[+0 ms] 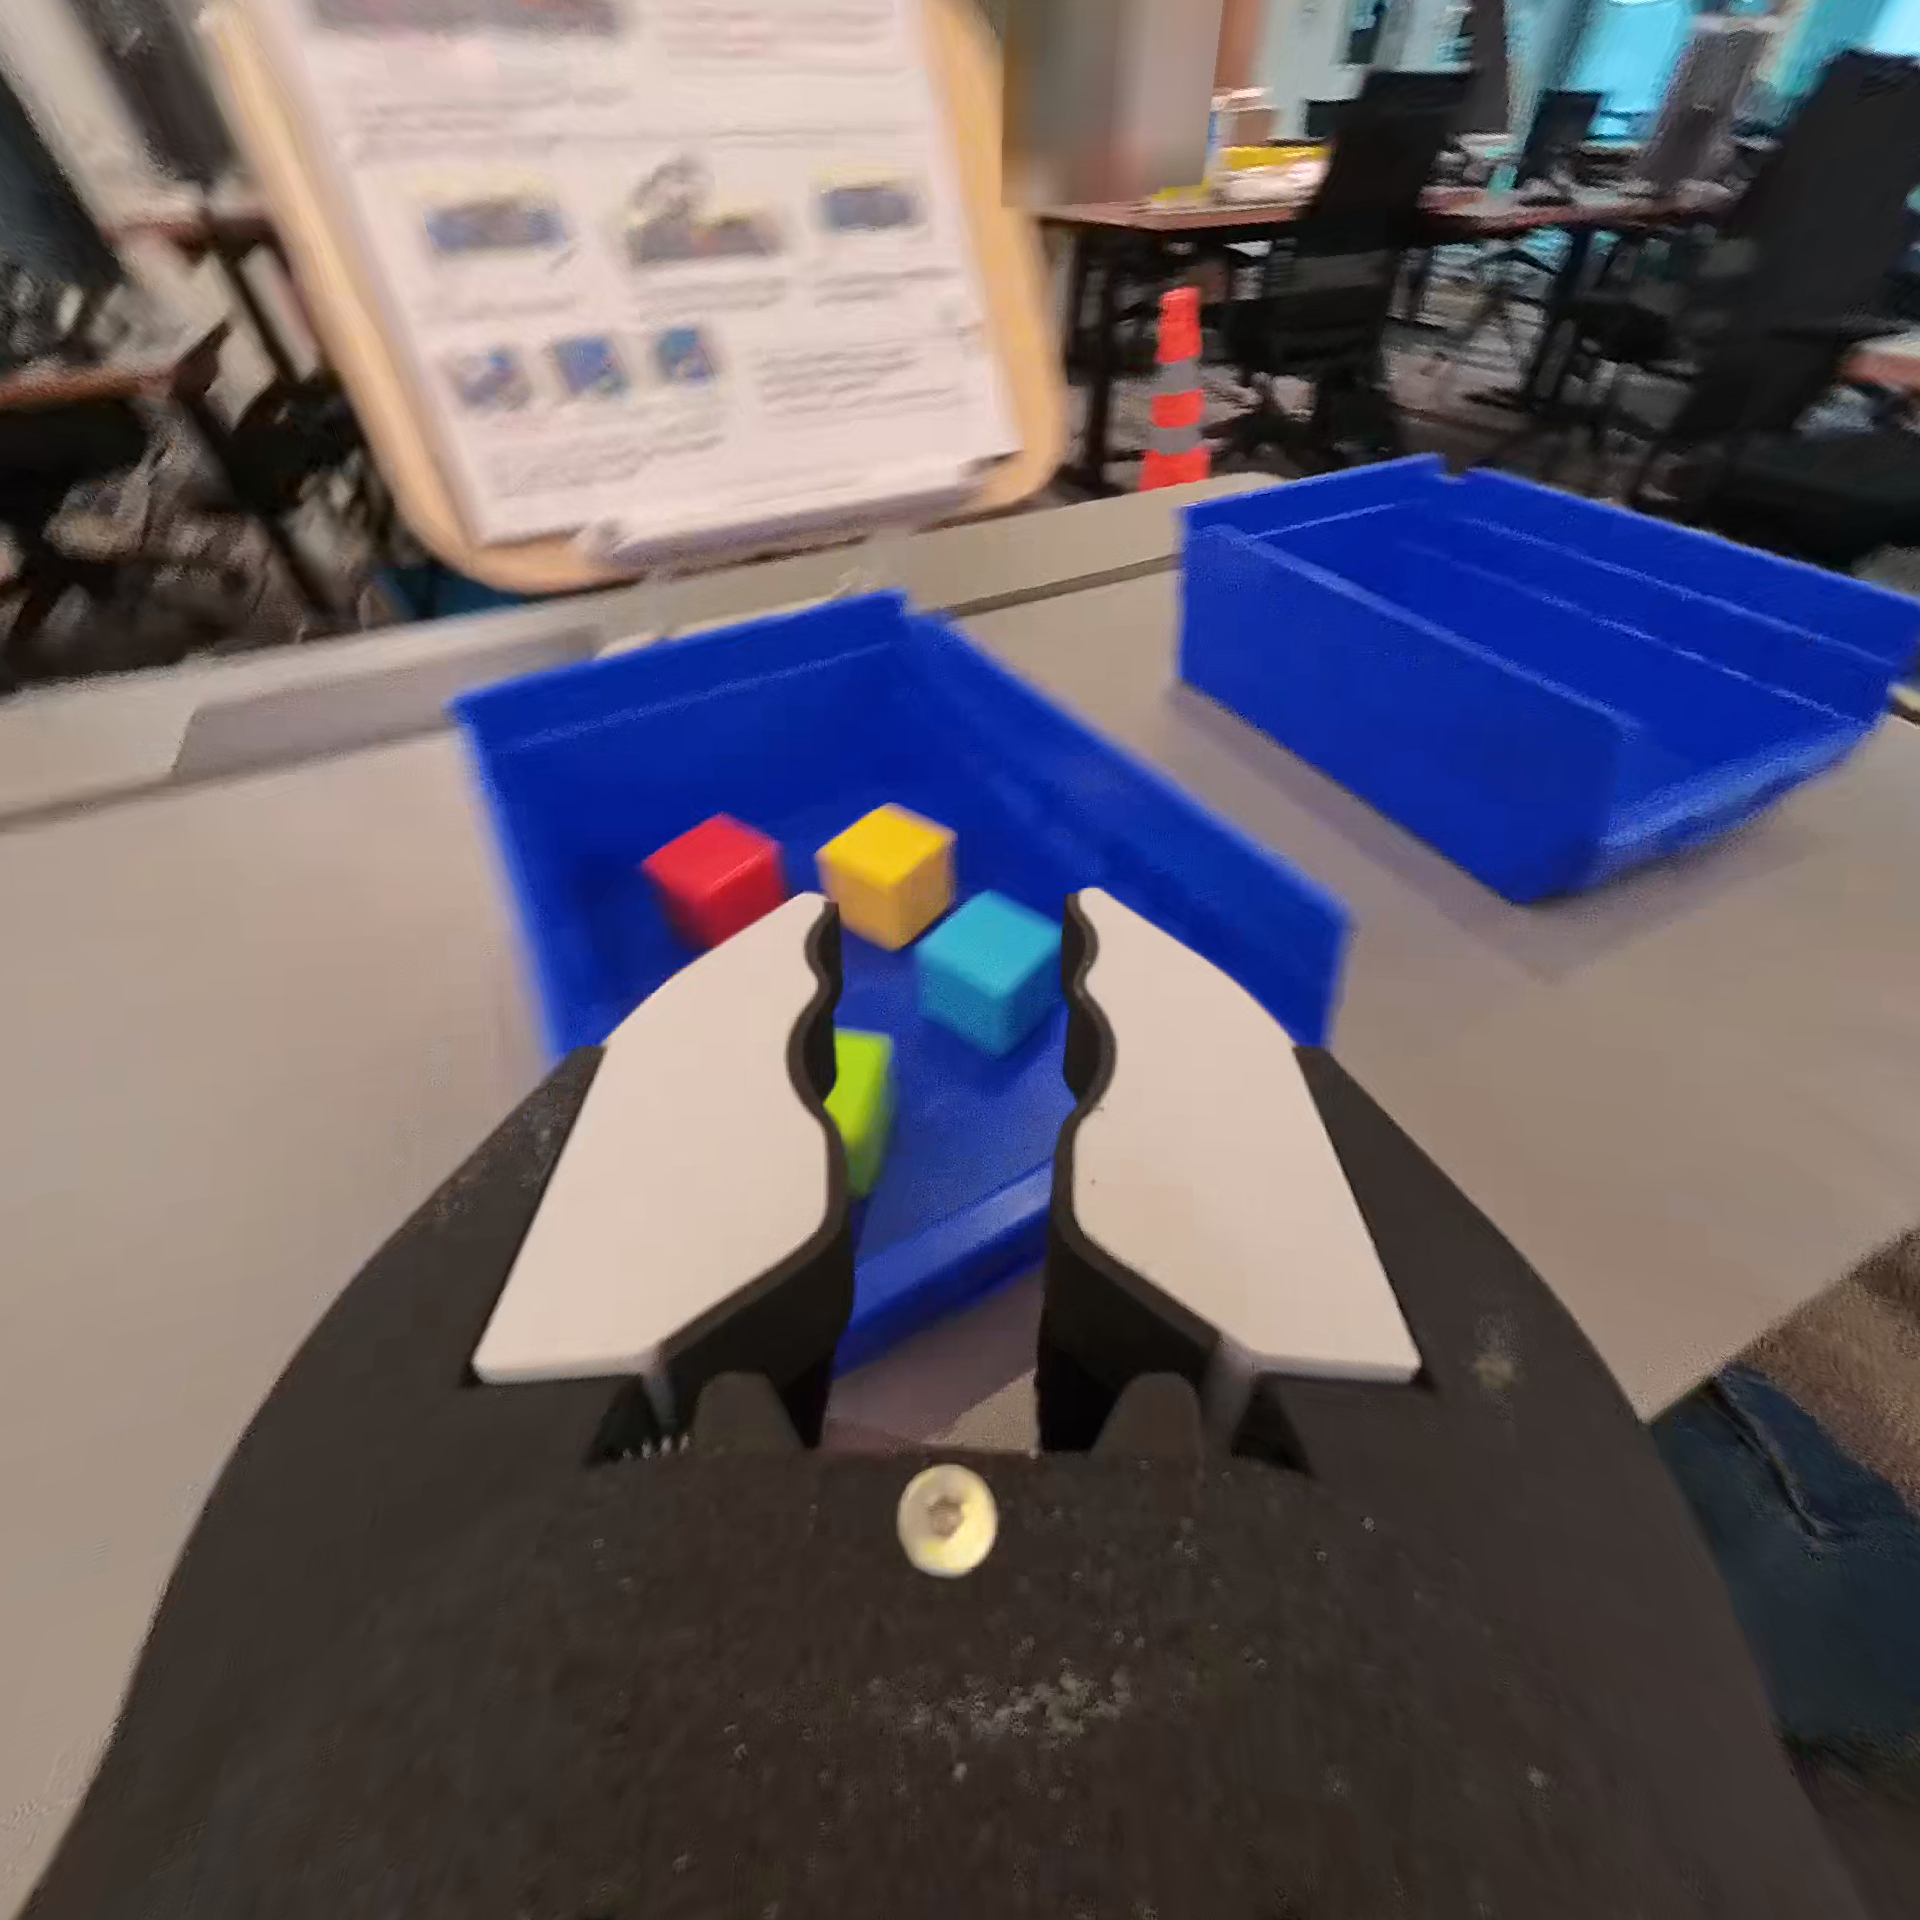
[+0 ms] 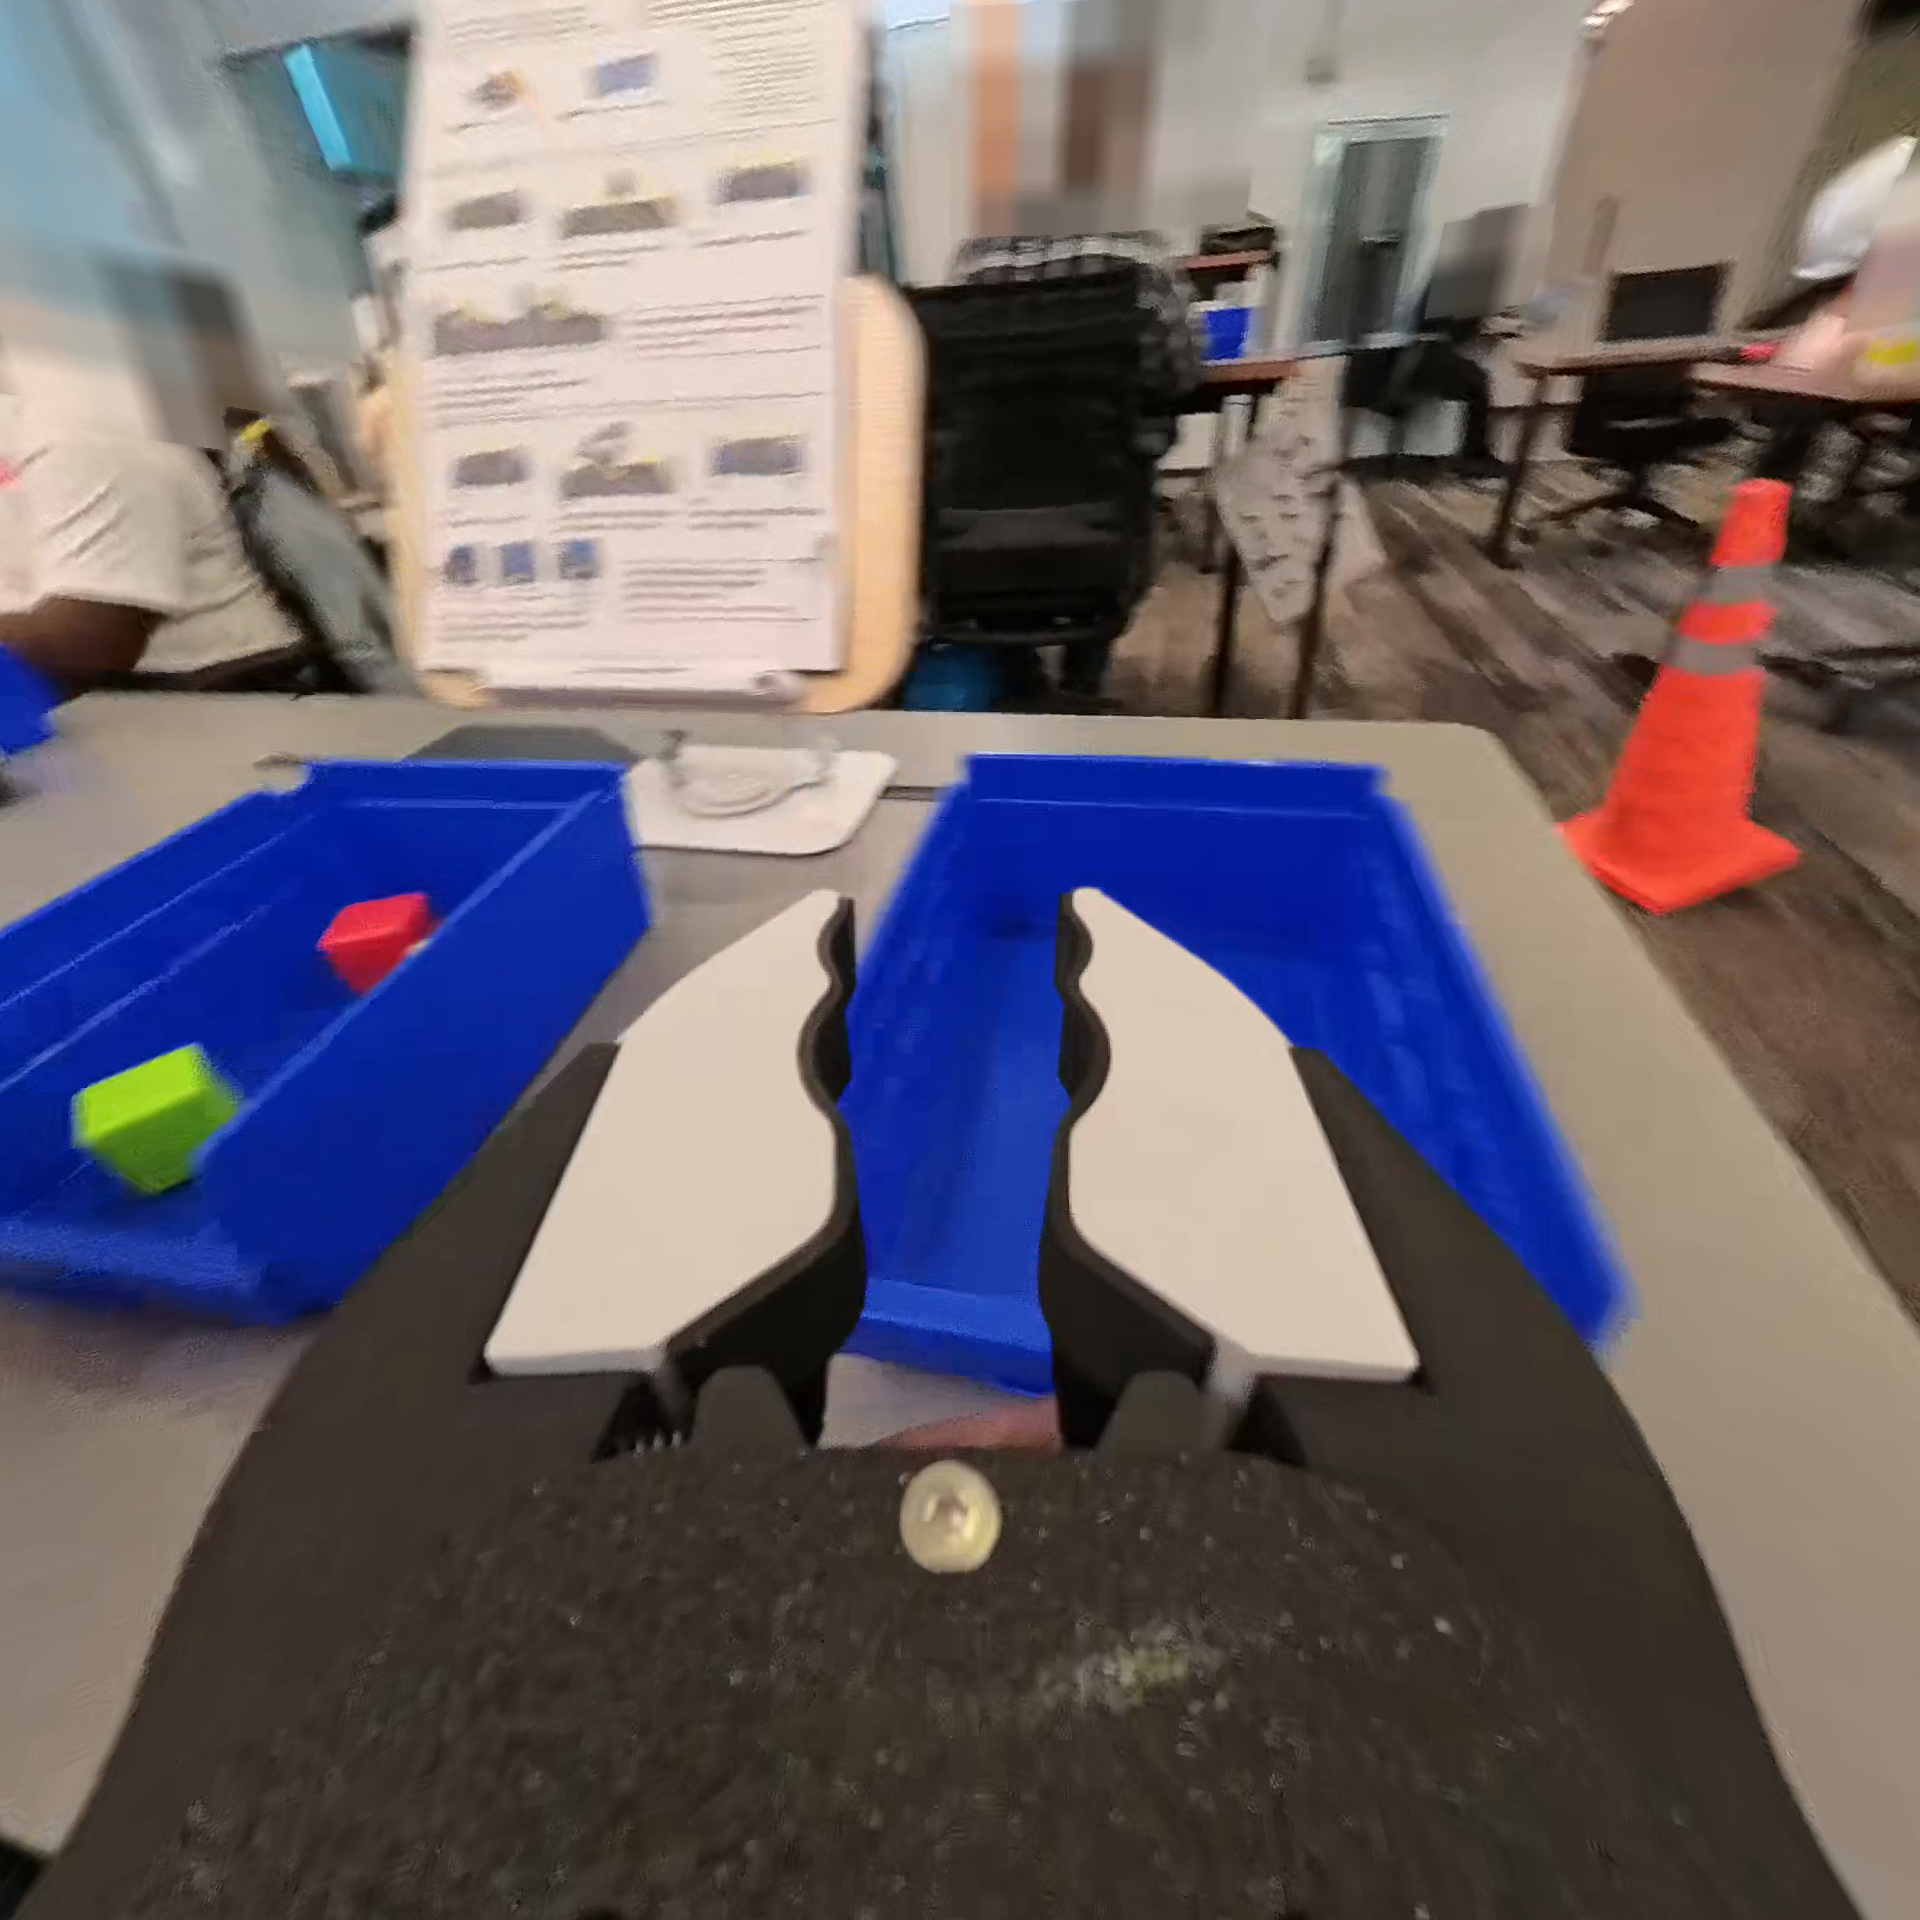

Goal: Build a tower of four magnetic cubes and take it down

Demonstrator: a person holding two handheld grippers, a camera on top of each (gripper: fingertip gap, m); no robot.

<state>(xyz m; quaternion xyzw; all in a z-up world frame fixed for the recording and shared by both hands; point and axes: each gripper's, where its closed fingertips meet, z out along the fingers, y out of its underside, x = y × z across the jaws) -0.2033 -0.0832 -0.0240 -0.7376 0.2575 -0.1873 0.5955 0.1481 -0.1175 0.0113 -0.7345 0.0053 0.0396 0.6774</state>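
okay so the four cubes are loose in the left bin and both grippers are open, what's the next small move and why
Probably lower the left gripper onto the teal cube. It hovers open over the left bin, and that cube lies nearest its gap, apart from the yellow cube. The green cube is half hidden behind a finger. The right gripper faces the right bin.

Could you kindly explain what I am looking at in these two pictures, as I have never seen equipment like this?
There is no robot: a person holds a hand tool with a two-finger claw in each hand, and a camera on each looks forward along its fingers. The left claw hangs open over a blue plastic bin on the grey table. In it lie separately a red cube, a yellow cube, a light blue cube and a green cube. The right claw is open over a second blue bin, which looks empty. Neither holds anything.
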